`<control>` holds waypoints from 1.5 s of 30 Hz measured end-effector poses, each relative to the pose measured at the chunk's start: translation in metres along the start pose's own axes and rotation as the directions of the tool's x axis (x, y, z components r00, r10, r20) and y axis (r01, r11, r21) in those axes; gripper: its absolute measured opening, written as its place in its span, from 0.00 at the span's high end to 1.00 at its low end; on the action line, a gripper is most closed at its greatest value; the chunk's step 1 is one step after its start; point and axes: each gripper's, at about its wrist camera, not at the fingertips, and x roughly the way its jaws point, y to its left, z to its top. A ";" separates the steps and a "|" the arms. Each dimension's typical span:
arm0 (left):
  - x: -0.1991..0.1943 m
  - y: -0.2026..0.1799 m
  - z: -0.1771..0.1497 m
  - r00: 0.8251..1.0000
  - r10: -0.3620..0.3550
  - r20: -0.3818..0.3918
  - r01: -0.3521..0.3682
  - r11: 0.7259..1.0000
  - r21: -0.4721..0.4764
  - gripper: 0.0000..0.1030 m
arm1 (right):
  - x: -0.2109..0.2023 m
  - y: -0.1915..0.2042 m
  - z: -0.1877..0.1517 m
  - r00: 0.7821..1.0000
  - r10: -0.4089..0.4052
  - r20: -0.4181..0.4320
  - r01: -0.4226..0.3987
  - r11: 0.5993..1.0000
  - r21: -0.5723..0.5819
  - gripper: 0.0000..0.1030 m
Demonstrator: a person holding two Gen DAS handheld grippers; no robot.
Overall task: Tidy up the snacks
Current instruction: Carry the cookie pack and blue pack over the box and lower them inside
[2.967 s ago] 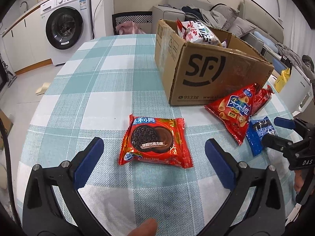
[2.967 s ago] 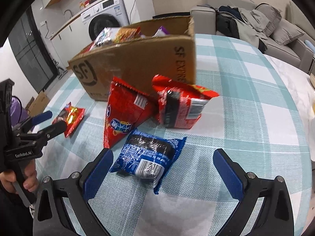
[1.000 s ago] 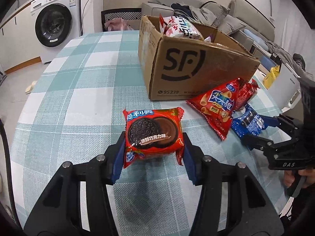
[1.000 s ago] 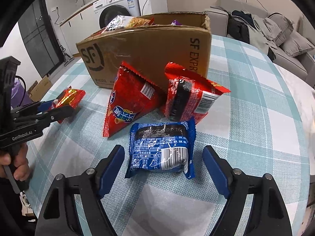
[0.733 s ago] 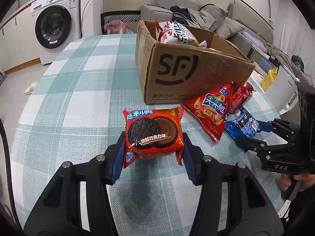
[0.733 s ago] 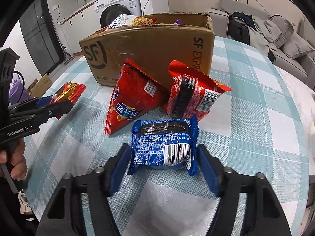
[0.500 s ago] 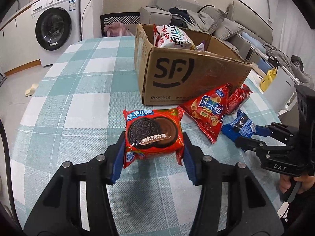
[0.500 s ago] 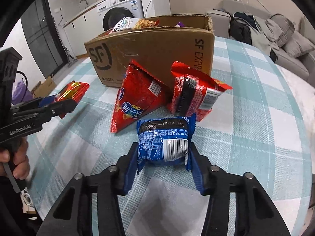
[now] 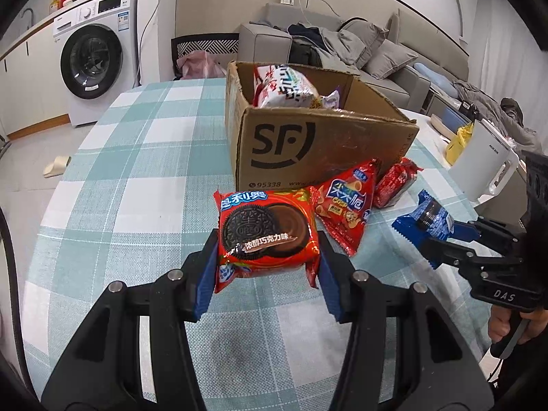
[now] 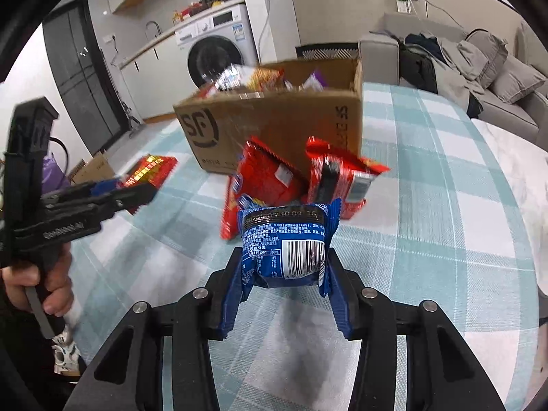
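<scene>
My left gripper (image 9: 267,257) is shut on a red Oreo pack (image 9: 265,231) and holds it above the table. My right gripper (image 10: 284,274) is shut on a blue Oreo pack (image 10: 286,243), also lifted; it shows at the right of the left wrist view (image 9: 423,221). An open SF cardboard box (image 9: 318,150) with several snacks inside stands behind them. A red triangular chip bag (image 9: 346,210) and a small red snack pack (image 9: 395,185) lean against the box front. The left gripper with its red pack (image 10: 147,171) shows at the left of the right wrist view.
The table has a teal and white checked cloth (image 9: 137,157). A white kettle (image 9: 486,167) stands at the right edge. A washing machine (image 9: 96,58) and a grey sofa (image 9: 370,51) are beyond the table.
Both grippers have lifted their packs off the table and moved toward the box. The right gripper has closed tight on the blue pack; the left was shut on the red pack throughout.
</scene>
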 end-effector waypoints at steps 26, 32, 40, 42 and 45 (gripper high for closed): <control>-0.041 -0.035 0.057 0.991 -0.015 0.136 0.006 0.997 0.072 0.52 | -0.060 0.004 0.056 0.984 0.002 0.176 0.002 1.000 -0.019 0.56; -0.034 -0.039 0.071 0.989 -0.024 0.144 0.012 0.997 0.079 0.52 | -0.058 0.003 0.070 0.981 0.000 0.195 0.004 1.000 -0.021 0.56; -0.021 -0.041 0.091 0.988 -0.025 0.155 0.012 0.996 0.084 0.52 | -0.051 -0.001 0.088 0.978 0.000 0.209 0.003 1.000 -0.014 0.56; -0.018 -0.041 0.096 0.987 -0.027 0.157 0.014 0.996 0.084 0.52 | -0.048 -0.003 0.092 0.978 -0.001 0.211 0.003 1.000 -0.008 0.56; -0.012 -0.041 0.104 0.987 -0.029 0.158 0.015 0.996 0.086 0.52 | -0.044 -0.006 0.099 0.977 -0.004 0.212 0.004 1.000 0.002 0.56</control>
